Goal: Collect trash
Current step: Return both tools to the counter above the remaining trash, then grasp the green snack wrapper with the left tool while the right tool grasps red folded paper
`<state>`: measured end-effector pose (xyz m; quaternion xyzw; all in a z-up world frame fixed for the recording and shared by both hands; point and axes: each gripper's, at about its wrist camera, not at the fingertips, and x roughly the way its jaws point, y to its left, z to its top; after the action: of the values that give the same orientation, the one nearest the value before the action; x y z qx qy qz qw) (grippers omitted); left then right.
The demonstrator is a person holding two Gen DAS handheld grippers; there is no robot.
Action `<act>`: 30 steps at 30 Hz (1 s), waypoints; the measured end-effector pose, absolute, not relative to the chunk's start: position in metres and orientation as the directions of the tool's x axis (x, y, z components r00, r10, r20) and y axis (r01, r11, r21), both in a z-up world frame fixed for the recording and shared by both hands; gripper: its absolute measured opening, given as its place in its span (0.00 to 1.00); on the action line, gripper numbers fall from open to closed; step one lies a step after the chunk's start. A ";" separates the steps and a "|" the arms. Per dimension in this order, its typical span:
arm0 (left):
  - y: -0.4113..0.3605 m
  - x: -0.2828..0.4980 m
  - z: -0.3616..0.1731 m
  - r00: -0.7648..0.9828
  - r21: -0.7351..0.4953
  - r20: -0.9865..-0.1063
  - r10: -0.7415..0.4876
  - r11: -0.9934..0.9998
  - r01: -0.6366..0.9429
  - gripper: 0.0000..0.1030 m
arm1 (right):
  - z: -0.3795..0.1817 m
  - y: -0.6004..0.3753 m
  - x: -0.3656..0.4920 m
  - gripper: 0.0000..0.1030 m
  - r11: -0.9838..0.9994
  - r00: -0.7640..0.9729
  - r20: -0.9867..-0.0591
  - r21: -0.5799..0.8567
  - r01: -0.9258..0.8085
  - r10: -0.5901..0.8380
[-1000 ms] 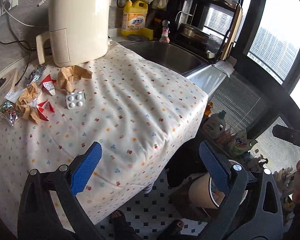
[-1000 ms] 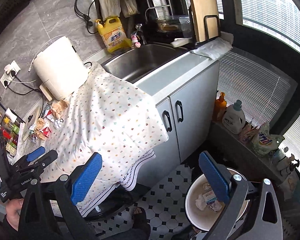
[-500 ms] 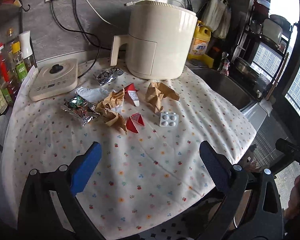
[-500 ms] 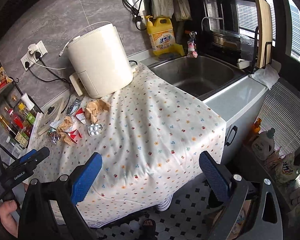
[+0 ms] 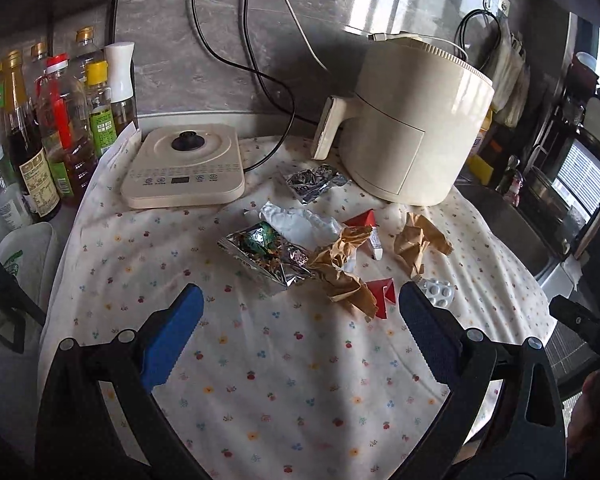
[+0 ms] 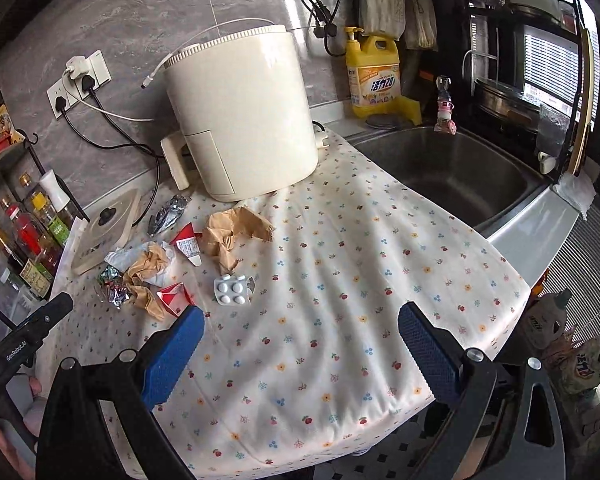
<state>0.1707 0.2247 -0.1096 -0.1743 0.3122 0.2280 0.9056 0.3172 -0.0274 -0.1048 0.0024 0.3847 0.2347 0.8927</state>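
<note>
Left gripper (image 5: 300, 316): blue-padded fingers spread wide, nothing between them, hovering above the cloth just short of the trash.
Right gripper (image 6: 300, 334): blue pads likewise spread apart and empty, above the cloth's near half.
Surface: white tablecloth printed with small flowers (image 6: 340, 280), draped over the counter beside the steel sink (image 6: 452, 172).
Trash cluster: lies on the cloth in front of the cream cylindrical air fryer (image 5: 412, 132).
Crumpled silver foil wrapper with green print (image 5: 266, 254): nearest the left gripper, touching the crumpled brown paper strip (image 5: 340, 272).
White crumpled plastic wrapper (image 5: 296, 222): behind the foil, partly under the brown paper.
Red folded carton pieces: one (image 5: 382, 294) near the left gripper's right finger, another (image 5: 366, 226) further back.
Second crumpled brown paper wad (image 5: 418, 244): apart, to the right.
Silver blister pack of white pills (image 6: 232, 289): flat on the cloth, near the right gripper's left finger.
Small dark foil packet (image 5: 314, 180): beside the air fryer base.
Left edge: flat cream induction hob (image 5: 186, 166), condiment bottles (image 5: 48, 132) behind.
</note>
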 end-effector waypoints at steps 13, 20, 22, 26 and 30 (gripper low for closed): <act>0.289 0.196 -0.145 0.691 -0.226 -0.698 0.190 0.857 -0.464 0.94 | -0.128 0.047 0.330 0.92 0.827 0.473 -0.739 0.201 -0.525 0.479; 0.306 0.215 -0.167 0.688 -0.275 -0.713 0.135 0.849 -0.452 0.92 | -0.137 0.070 0.326 0.88 0.799 0.413 -0.770 0.201 -0.567 0.486; 0.311 0.220 -0.173 0.688 -0.301 -0.718 0.111 0.841 -0.449 0.84 | -0.137 0.071 0.324 0.88 0.798 0.407 -0.774 0.200 -0.569 0.484; 0.318 0.226 -0.180 0.685 -0.343 -0.726 0.067 0.828 -0.444 0.64 | -0.139 0.072 0.324 0.87 0.801 0.403 -0.781 0.198 -0.565 0.477; 0.321 0.223 -0.181 0.684 -0.353 -0.727 0.060 0.821 -0.448 0.27 | -0.143 0.079 0.324 0.78 0.784 0.355 -0.795 0.226 -0.579 0.492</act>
<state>0.2226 0.3214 -0.1812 -0.2617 0.3704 0.1446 0.8794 0.3242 0.0785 -0.1425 -0.0468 0.4653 0.3256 0.8217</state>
